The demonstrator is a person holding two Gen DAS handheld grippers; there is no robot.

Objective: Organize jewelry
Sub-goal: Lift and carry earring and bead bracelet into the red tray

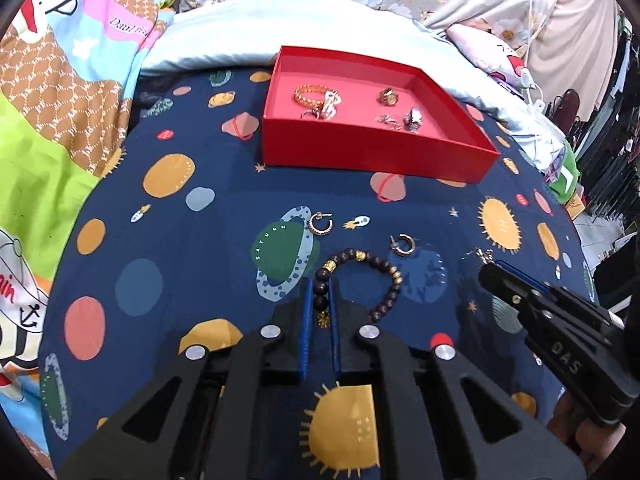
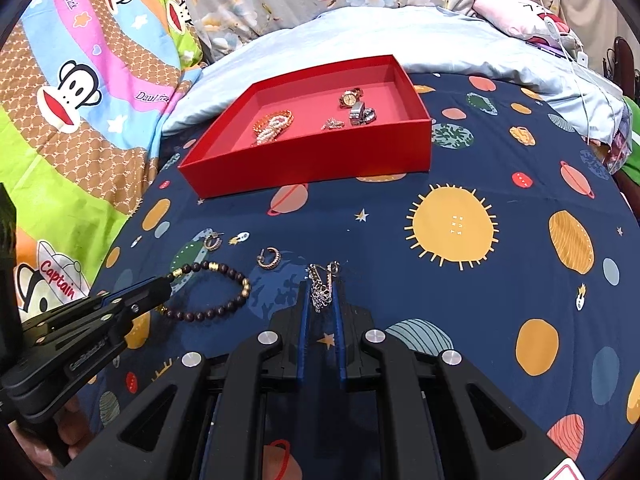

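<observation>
A dark beaded bracelet (image 1: 372,280) with gold beads lies on the navy space-print sheet; my left gripper (image 1: 322,296) is shut on its left end. It also shows in the right wrist view (image 2: 216,288). My right gripper (image 2: 322,296) is shut on a silver chain piece (image 2: 320,286), seen at its tips in the left wrist view (image 1: 482,256). Two gold hoop earrings (image 1: 320,223) (image 1: 403,245) lie loose just beyond the bracelet. A red tray (image 1: 376,152) farther back holds a gold bracelet (image 1: 310,94), pearls, a watch (image 2: 351,98) and small silver pieces.
The navy sheet (image 2: 460,280) covers a rounded surface. A pale blue pillow (image 1: 248,28) lies behind the tray. Colourful cartoon bedding (image 2: 80,92) is to the left, and the surface drops off at the right edge.
</observation>
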